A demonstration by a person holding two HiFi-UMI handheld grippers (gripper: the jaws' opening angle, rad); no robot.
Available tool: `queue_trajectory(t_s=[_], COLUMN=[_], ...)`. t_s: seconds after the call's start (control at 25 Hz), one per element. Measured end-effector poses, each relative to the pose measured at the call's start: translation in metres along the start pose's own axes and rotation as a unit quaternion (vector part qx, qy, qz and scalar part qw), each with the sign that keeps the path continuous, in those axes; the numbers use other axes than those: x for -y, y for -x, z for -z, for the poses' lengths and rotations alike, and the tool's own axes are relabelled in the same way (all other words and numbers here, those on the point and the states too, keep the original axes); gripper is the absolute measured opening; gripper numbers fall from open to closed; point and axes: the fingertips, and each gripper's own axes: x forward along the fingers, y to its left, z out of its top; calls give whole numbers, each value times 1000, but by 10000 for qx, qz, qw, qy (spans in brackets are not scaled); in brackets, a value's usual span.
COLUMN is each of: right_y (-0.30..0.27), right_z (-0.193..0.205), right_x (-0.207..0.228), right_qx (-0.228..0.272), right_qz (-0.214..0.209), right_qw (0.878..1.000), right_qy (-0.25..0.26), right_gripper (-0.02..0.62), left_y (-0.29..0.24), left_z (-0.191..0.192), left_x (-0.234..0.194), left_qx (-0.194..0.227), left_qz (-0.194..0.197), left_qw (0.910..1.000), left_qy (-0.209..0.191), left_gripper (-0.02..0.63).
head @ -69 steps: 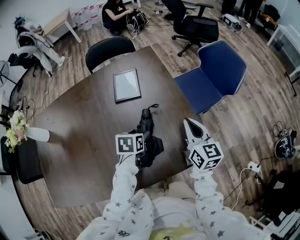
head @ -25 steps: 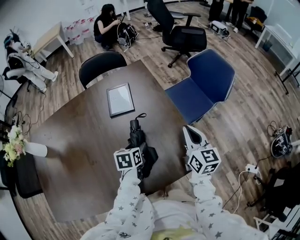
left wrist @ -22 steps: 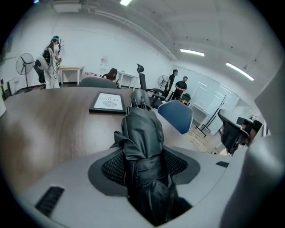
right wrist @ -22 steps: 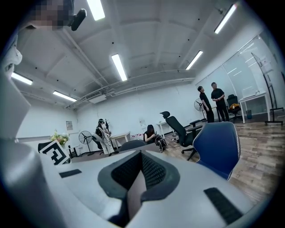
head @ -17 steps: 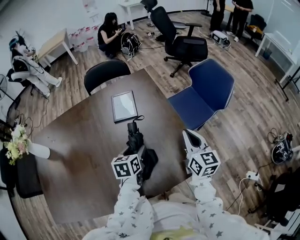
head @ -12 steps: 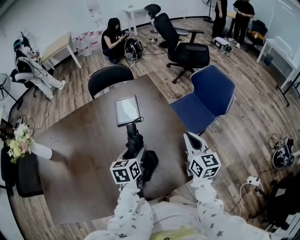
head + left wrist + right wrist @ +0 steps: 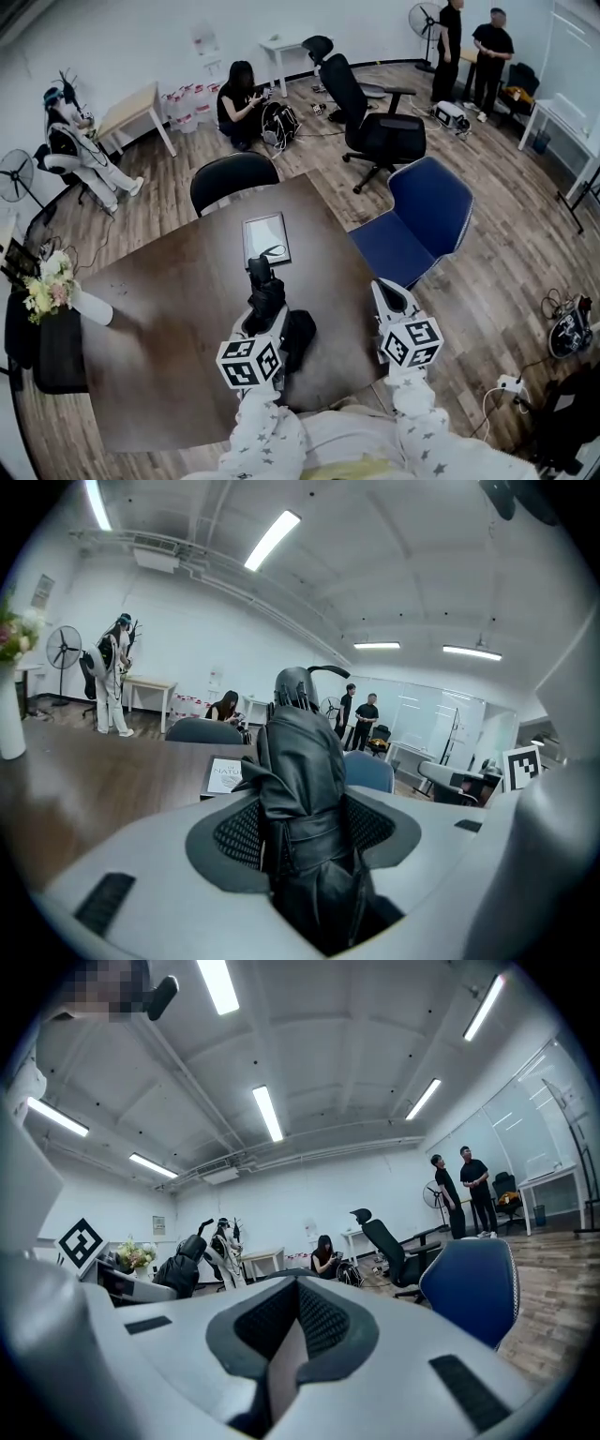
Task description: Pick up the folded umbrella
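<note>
Between the left gripper's (image 7: 302,829) jaws stands the folded umbrella (image 7: 302,761), pinched at its middle by both pads, its strap-loop end pointing away from me. The right gripper's (image 7: 296,1326) jaws are pressed together on nothing. From the head view, the left marker cube (image 7: 249,362) hides the umbrella's near end, so I can't tell whether it touches the table (image 7: 159,309). Both grippers hang by the table's near edge. A blue chair (image 7: 422,220) stands off its right side, and a flat panel (image 7: 266,239) lies just past the umbrella's tip.

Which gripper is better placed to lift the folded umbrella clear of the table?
Left. The left gripper is clamped on the folded umbrella, while the right gripper is shut and empty, off to the umbrella's side.
</note>
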Motion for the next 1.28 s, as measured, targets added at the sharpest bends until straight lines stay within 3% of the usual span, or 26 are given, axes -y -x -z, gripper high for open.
queue_trajectory(t_s=[0.84, 1.28], right_y=[5, 8], right_z=[-32, -43], right_x=[-11, -19], right_qx=[533, 713], right_qz=[-77, -145], right_qw=[9985, 9970], right_qy=[131, 269], right_gripper=[21, 21], left_y=[54, 72], left_z=[-63, -72], left_x=[-9, -15], left_qx=[1292, 1445], left_qz=[-349, -546], left_qw=[9909, 9878], left_qy=[-124, -218], left_gripper=[249, 249])
